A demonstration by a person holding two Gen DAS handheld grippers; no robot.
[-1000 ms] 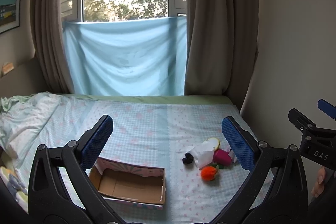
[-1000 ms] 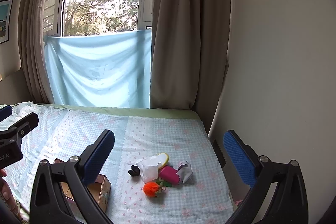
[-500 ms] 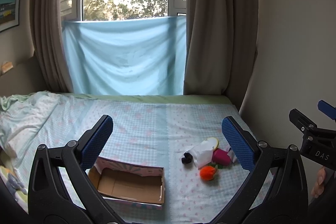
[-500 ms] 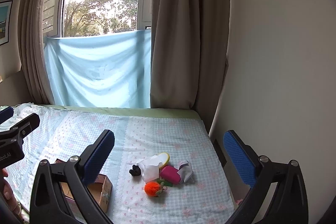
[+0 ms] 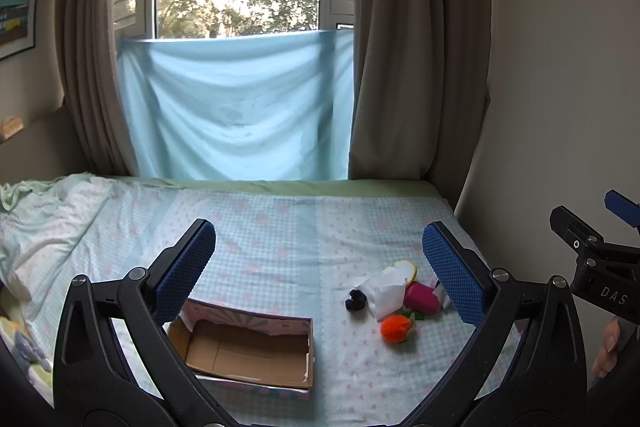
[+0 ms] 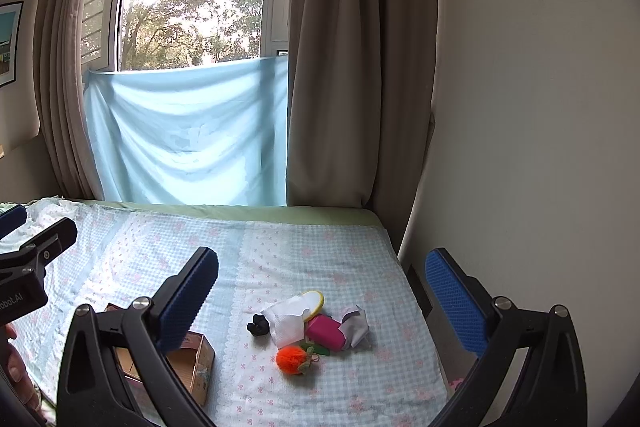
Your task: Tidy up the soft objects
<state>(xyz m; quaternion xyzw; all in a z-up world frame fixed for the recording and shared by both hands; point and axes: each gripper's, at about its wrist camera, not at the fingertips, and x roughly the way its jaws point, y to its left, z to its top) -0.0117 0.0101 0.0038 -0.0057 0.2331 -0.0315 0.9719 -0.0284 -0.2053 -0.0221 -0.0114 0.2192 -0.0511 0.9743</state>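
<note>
A small pile of soft things lies on the bed: an orange pompom, a magenta roll, a white mesh cloth, a small black piece, a yellow-rimmed round pad and a grey-white fabric piece. An empty cardboard box sits to their left. My left gripper hovers open above box and pile. My right gripper is open too, high over the pile. Both hold nothing.
The bed has a checked pale-blue sheet, rumpled at the left. A wall runs along its right edge. Curtains and a hung blue cloth stand behind. A person's fingers show at the edge.
Both views have shifted only slightly; the pile and box sit a touch differently in frame. Both grippers stay open and nothing on the bed has moved.
</note>
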